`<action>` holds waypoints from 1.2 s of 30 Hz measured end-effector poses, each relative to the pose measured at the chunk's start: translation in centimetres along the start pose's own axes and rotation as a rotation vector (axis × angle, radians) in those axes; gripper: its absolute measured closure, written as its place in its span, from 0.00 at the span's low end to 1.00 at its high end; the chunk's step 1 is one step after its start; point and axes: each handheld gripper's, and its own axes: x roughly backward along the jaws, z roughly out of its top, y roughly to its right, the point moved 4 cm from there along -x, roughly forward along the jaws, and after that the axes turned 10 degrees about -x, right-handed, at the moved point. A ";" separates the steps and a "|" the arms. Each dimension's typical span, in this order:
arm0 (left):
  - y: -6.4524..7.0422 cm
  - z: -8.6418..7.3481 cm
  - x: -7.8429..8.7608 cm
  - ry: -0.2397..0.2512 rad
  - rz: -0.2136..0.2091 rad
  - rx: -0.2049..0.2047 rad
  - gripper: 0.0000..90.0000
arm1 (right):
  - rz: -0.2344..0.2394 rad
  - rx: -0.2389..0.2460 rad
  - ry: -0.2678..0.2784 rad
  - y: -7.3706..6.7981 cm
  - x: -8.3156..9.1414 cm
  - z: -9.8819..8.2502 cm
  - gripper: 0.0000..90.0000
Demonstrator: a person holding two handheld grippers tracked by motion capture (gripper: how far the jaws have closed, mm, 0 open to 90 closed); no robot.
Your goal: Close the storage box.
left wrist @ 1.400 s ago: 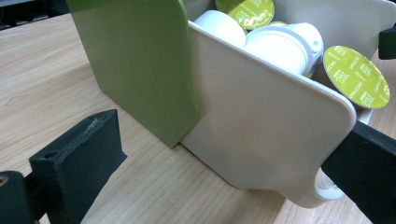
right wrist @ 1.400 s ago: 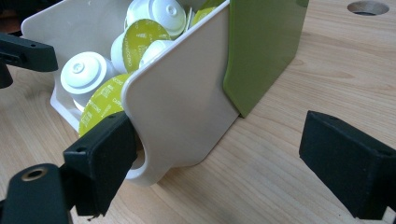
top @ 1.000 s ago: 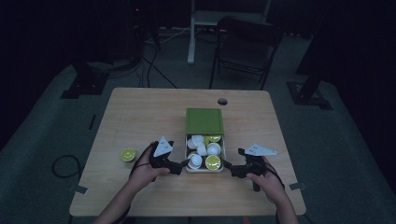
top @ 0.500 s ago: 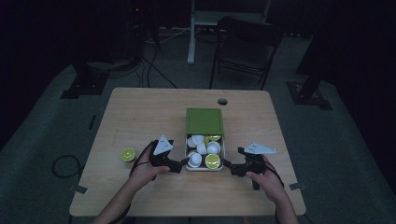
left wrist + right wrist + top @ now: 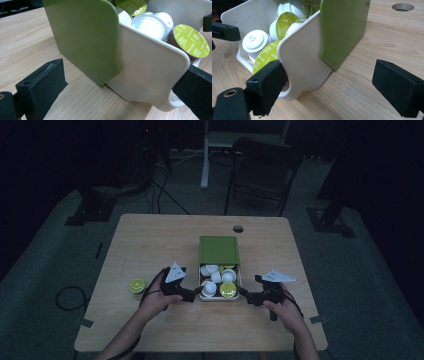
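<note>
1. Two grippers flank one thing: a white drawer [image 5: 220,296] pulled part-way out of its green sleeve [image 5: 219,250], near the middle of the wooden table [image 5: 150,240], on the person's side of it.
2. The drawer looks like thin, smooth moulded plastic, so I judge it light, a little flexible at the walls and slippery under a hard jaw. It is loaded with coffee capsules [image 5: 191,41], white-bodied and some lime-lidded, which lie loose and would likely shift or spill if it tips.
3. Best holds, as I judge it, are the two side walls near the front corners, or the small ring-shaped pull [image 5: 287,91] at the front lower edge; the sleeve needs steadying if the drawer is to slide.
4. The left gripper [image 5: 192,295] stands wide open and holds nothing. In its own view the drawer's side wall [image 5: 147,72] sits between its jaws, one jaw close by the front corner, the other well apart on bare table.
5. The right gripper [image 5: 246,296] is likewise wide open and empty. One jaw lies just beside the front corner and pull; whether it touches I cannot tell.
6. One lime-lidded stray capsule [image 5: 137,286] lies well apart, left of the left hand [image 5: 156,297].
</note>
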 end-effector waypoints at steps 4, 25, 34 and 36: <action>-0.3 0.1 -0.1 0.002 0.005 0.005 0.02 | -0.002 0.002 0.001 0.0 -0.2 0.2 0.12; -0.9 0.2 -0.5 -0.002 -0.002 0.027 0.02 | -0.020 0.001 -0.005 0.3 -0.6 0.9 0.12; -1.3 0.3 -0.8 -0.006 0.003 0.031 0.02 | -0.026 0.002 -0.010 0.5 -0.9 1.2 0.12; -1.4 0.3 -0.9 -0.005 0.004 0.033 0.02 | -0.030 0.006 -0.010 0.6 -1.0 1.4 0.12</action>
